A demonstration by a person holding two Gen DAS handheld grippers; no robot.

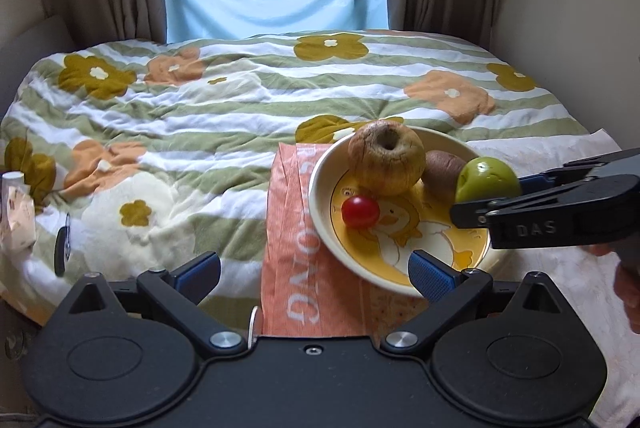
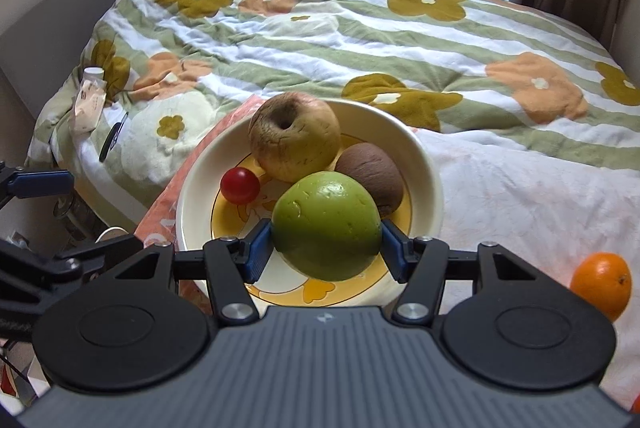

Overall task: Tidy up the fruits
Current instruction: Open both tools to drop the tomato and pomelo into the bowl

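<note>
A cream bowl [image 2: 430, 184] with a yellow duck picture sits on an orange towel [image 1: 292, 268] on the bed. In it lie a wrinkled tan apple [image 2: 296, 140], a brown kiwi [image 2: 372, 176] and a small red tomato [image 2: 240, 185]. My right gripper [image 2: 326, 248] is shut on a green apple [image 2: 326, 224] and holds it over the bowl's near side. In the left wrist view that green apple [image 1: 486, 180] hangs at the bowl's right rim. My left gripper [image 1: 316, 274] stands open and holds nothing, just short of the bowl [image 1: 320, 188]. An orange [image 2: 602, 284] lies on the bed at right.
A flowered striped quilt [image 1: 240, 100] covers the bed, with a white cloth [image 2: 520, 196] under the orange. A crumpled packet [image 2: 90, 104] and a dark round object [image 2: 114, 140] lie at the bed's left edge. Curtains and a blue sheet hang behind.
</note>
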